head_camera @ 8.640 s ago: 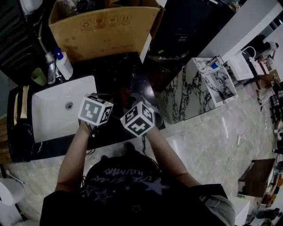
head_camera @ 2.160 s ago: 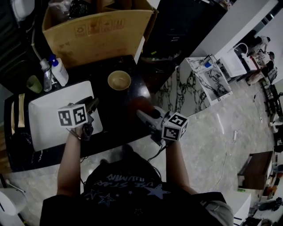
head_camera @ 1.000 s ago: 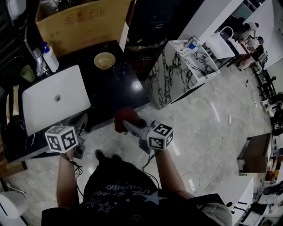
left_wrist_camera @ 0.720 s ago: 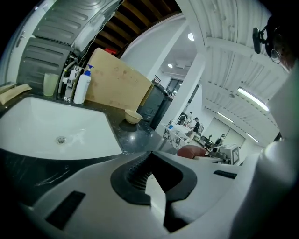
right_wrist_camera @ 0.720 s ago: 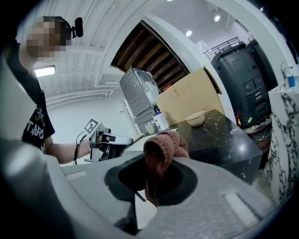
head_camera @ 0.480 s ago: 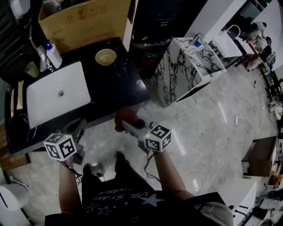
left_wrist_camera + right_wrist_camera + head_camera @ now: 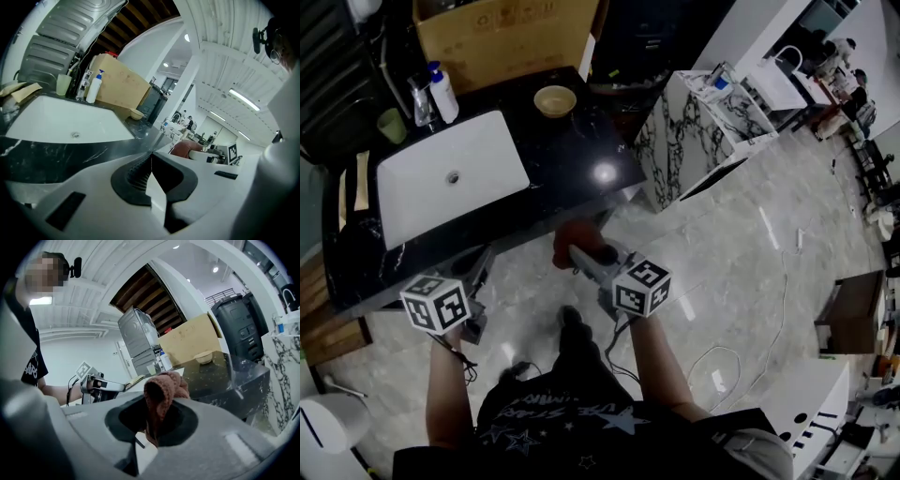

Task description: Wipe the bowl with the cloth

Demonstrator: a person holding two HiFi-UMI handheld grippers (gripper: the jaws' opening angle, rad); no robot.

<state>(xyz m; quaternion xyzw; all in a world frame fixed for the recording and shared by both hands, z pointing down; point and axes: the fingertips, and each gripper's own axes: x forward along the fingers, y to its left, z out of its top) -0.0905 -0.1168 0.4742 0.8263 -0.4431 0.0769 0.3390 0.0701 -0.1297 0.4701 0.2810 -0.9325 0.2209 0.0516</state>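
The black desk (image 7: 572, 155) fills the upper left of the head view, with its white sink (image 7: 450, 178) at left and the tan bowl (image 7: 554, 99) near its far edge, upper centre. Both grippers hang over the floor (image 7: 722, 234) below the desk's near edge, well apart from the bowl. The right gripper (image 7: 578, 255), jaws clamped on the rust-brown cloth (image 7: 572, 236), lies almost straight below the bowl in frame and is the nearer. The left gripper (image 7: 480, 265), lower left, has its jaws together on nothing. The reach likely runs up-frame across the desk.
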